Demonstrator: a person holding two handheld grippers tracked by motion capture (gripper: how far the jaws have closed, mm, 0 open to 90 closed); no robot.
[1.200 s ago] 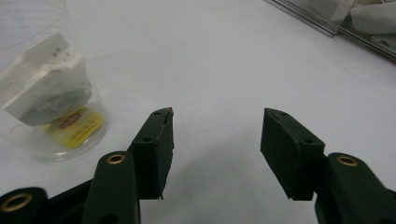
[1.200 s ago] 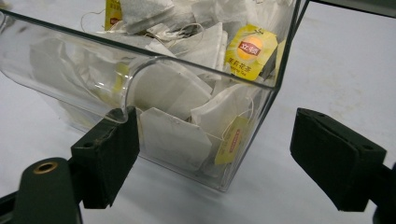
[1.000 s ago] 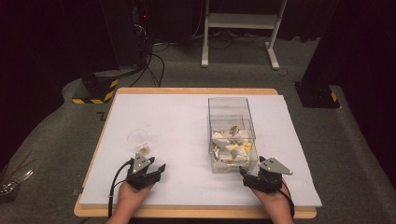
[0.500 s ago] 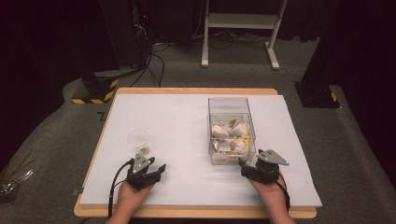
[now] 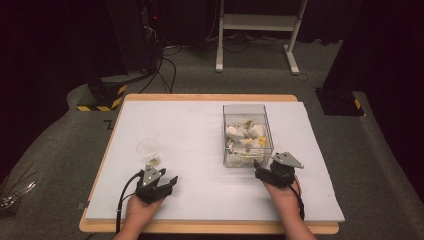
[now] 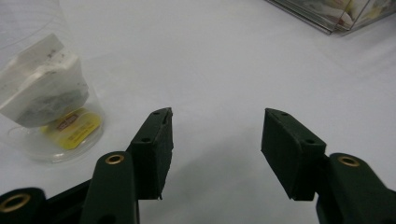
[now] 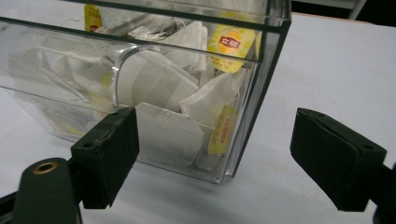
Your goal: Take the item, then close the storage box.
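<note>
A clear plastic box (image 5: 247, 135) holding several tea bags (image 5: 244, 134) stands right of centre on the white table cover. My right gripper (image 5: 262, 167) is at its near right corner, pointing at it. In the right gripper view the jaws (image 7: 215, 121) are open, with the box corner (image 7: 261, 93) just ahead and nothing pressed between the pads. A small clear cup (image 5: 148, 151) holding one tea bag (image 6: 42, 88) with a yellow tag stands at the left. My left gripper (image 5: 165, 175) rests low just this side of the cup, open and empty (image 6: 217, 116), with the cup (image 6: 46, 93) off its left jaw.
The white cover (image 5: 200, 130) lies on a wooden table (image 5: 210, 227) with the near edge close behind both hands. A curved clear rim like a cup (image 7: 116, 70) lies among the bags in the box. Dark floor, cables and a stand lie beyond the table.
My right gripper has slid up and a little left, closer to the box's near right corner. The left gripper and the cup have stayed where they were.
</note>
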